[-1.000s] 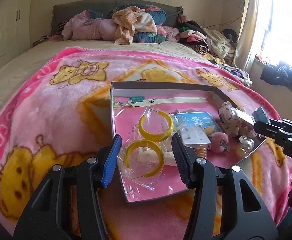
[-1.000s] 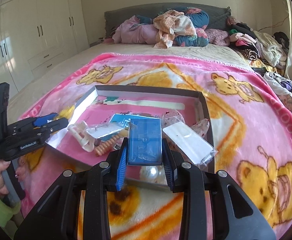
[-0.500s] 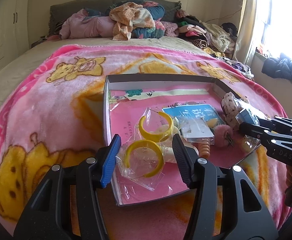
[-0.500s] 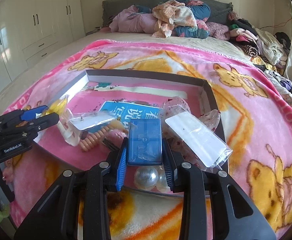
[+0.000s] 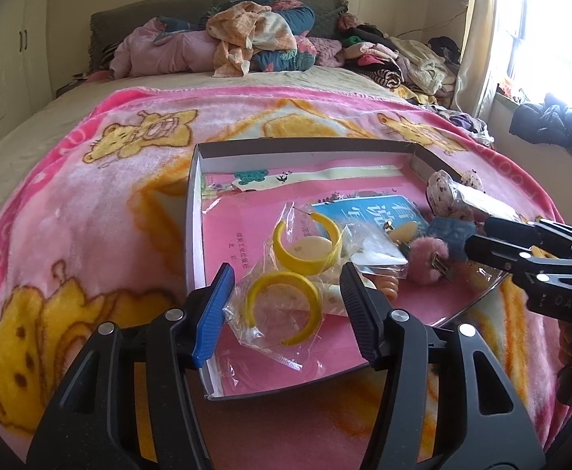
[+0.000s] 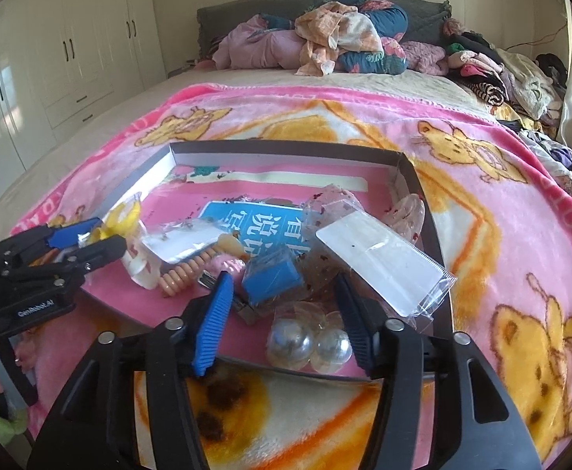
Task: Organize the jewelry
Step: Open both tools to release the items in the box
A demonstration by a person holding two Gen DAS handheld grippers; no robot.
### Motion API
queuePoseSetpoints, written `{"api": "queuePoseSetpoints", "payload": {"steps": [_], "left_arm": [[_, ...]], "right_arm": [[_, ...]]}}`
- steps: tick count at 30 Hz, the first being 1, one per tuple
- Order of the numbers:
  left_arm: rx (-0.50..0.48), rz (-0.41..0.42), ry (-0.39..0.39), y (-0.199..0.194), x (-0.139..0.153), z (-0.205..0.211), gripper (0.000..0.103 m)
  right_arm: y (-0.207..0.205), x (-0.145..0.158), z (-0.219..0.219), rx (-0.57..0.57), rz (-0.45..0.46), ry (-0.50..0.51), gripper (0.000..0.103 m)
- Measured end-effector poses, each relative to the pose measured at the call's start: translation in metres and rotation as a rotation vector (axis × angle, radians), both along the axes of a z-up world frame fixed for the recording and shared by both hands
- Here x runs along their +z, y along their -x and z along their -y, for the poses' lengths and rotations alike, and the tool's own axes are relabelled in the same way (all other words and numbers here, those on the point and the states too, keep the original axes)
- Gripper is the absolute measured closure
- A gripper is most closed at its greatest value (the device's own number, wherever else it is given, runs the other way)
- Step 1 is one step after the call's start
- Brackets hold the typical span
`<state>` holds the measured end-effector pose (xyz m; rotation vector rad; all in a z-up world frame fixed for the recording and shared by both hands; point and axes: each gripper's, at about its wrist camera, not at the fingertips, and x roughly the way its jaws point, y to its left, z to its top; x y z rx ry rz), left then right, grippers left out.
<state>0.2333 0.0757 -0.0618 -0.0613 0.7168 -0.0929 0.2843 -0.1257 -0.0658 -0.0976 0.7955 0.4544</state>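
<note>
Left wrist view: my left gripper (image 5: 286, 305) stands wide, fingers either side of two bagged yellow hoop earrings (image 5: 282, 301) in the near-left of the tray (image 5: 194, 211); the bag partly blurs them.

Right wrist view: my right gripper (image 6: 284, 313) is wide, blue box (image 6: 272, 274) lying loose between, tilted. Two clear balls (image 6: 307, 342) sit nearest.

A tray (image 5: 194, 211) sits on a blanket (image 5: 90, 203) spread over a bed (image 5: 23, 133), with clothes (image 5: 247, 43) heaped behind at the headboard. In the tray, bagged hoops (image 5: 282, 305) lie at the near left (one overlapping the other), a booklet (image 5: 364, 211) mid-tray, a box (image 6: 272, 274) further right, baubles (image 6: 305, 342) against the near wall.
</note>
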Motion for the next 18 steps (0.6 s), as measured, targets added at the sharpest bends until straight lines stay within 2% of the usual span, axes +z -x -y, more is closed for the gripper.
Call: {"api": "queuePoseSetpoints", "payload": {"steps": [11,18], "left_arm": [[0.001,0.004,0.002,0.002,0.002,0.002,0.038],[0.002,0.029,0.011,0.012,0.017,0.004,0.027]], "right_arm": [[0.022,0.023,0.017,-0.028,0.053,-0.072,0.024],[0.042,0.038,0.033,-0.053,0.095,-0.098,0.014]]}}
